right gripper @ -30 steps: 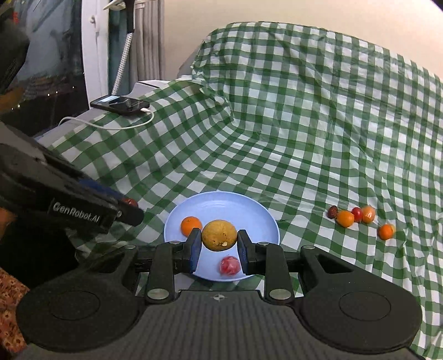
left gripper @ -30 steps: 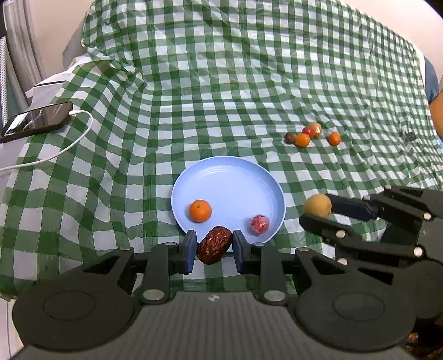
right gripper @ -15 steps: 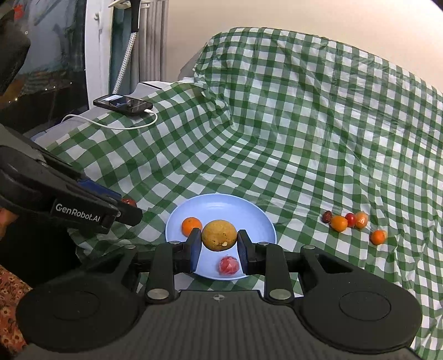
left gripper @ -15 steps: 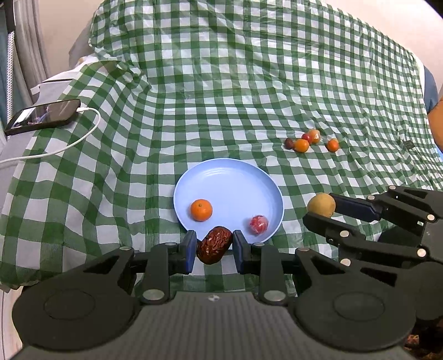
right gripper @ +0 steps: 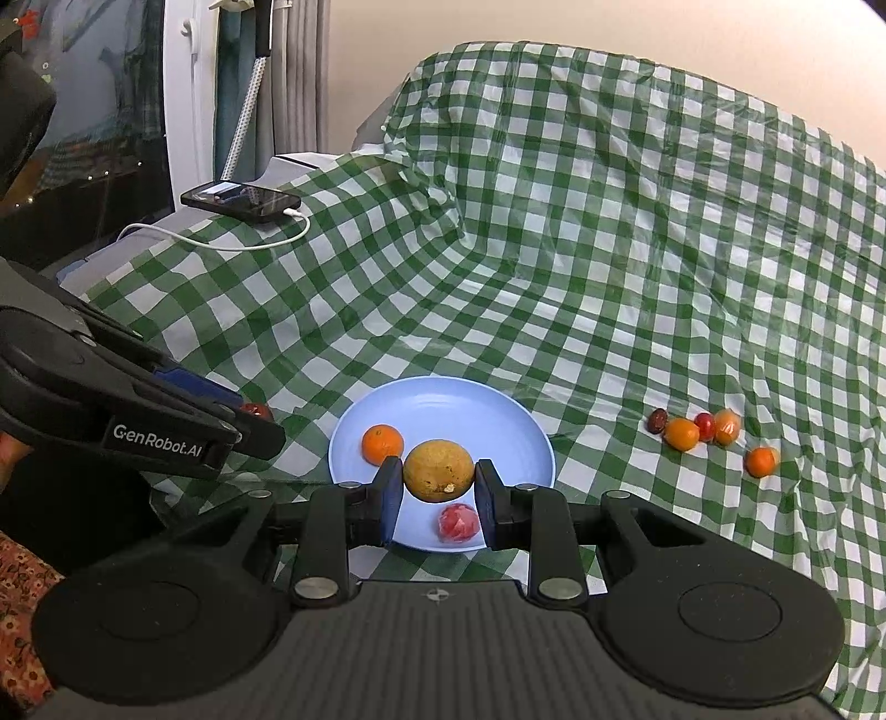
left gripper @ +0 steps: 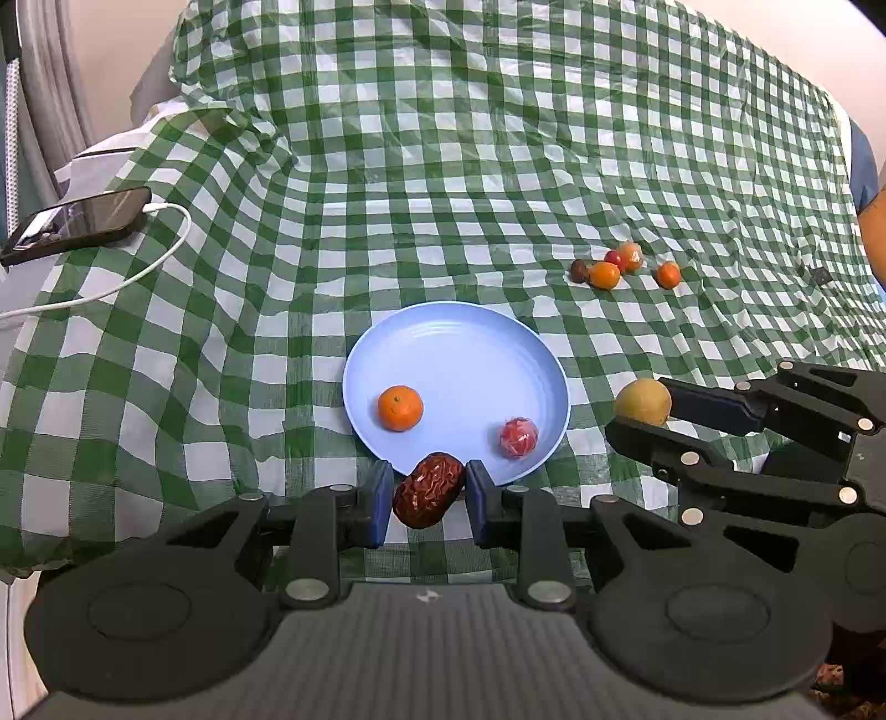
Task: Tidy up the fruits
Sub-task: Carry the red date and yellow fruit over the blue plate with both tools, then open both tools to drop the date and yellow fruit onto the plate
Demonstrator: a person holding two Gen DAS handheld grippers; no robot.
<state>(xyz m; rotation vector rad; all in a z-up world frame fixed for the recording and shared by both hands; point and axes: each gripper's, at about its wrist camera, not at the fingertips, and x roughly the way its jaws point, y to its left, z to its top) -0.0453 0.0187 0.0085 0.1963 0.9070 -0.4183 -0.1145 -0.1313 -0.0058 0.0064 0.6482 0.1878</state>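
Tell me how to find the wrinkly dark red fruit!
Find the round blue plate on the green checked cloth. At its near rim, the left gripper pinches the wrinkly fruit between its blue pads. It is long, dark brownish red and shrivelled, unlike the smooth orange and the red fruit lying on the plate.

A green-and-white checked cloth (left gripper: 443, 166) covers the whole surface and climbs up over a hump at the far side, creased and rumpled. Far left, a dark phone (left gripper: 75, 224) lies flat on the cloth's edge, screen up, with a white cable (left gripper: 127, 277) plugged into it and trailing off to the left. Behind it hang grey curtains (right gripper: 293, 72), and a pale wall (right gripper: 554, 27) closes the back.
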